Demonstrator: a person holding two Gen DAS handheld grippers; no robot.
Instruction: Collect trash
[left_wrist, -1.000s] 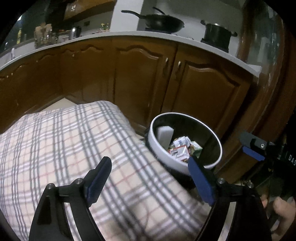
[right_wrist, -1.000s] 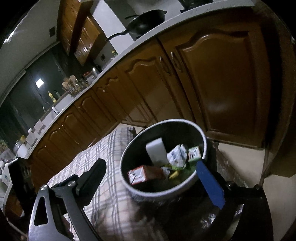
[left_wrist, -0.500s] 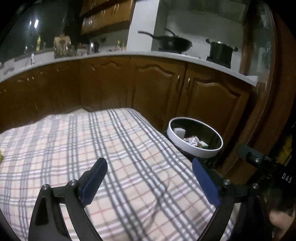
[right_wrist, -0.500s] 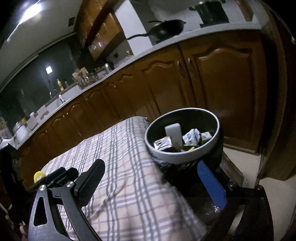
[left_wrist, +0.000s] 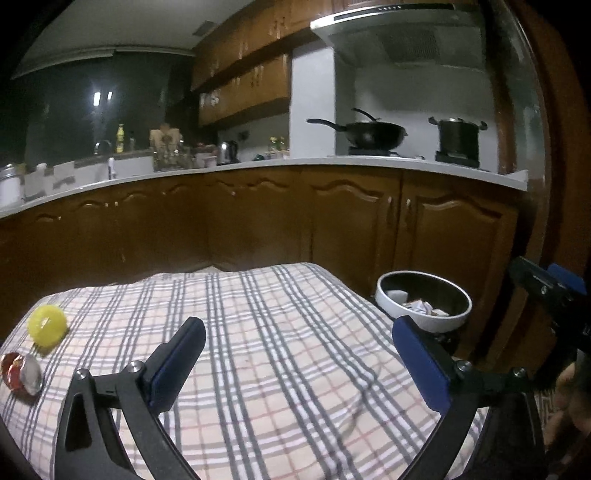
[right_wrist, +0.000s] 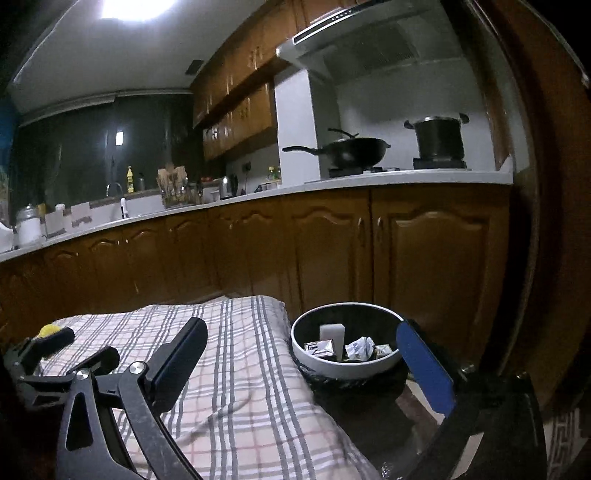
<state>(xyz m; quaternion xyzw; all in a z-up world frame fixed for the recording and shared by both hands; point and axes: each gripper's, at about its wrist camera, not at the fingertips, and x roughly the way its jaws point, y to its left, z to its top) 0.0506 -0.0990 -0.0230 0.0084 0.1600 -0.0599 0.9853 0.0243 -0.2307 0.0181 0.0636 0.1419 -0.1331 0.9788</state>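
A round white-rimmed trash bin (left_wrist: 424, 321) holding several wrappers and cartons stands beside the right end of a plaid-covered table (left_wrist: 277, 332); it also shows in the right wrist view (right_wrist: 347, 363). A yellow round piece (left_wrist: 48, 325) and a red and silver wrapper (left_wrist: 20, 373) lie at the table's far left. My left gripper (left_wrist: 299, 365) is open and empty above the cloth. My right gripper (right_wrist: 303, 365) is open and empty, between the cloth's right edge and the bin; it shows in the left wrist view (left_wrist: 546, 291).
Brown kitchen cabinets (left_wrist: 332, 218) under a white counter run behind the table. A wok (left_wrist: 369, 133) and a pot (left_wrist: 458, 136) sit on the stove. A dark wooden frame (right_wrist: 535, 221) stands at the right of the bin.
Both grippers have pulled back and up from the bin, which now looks smaller and farther. The view has widened and the yellow piece and red wrapper at the left have come into sight.
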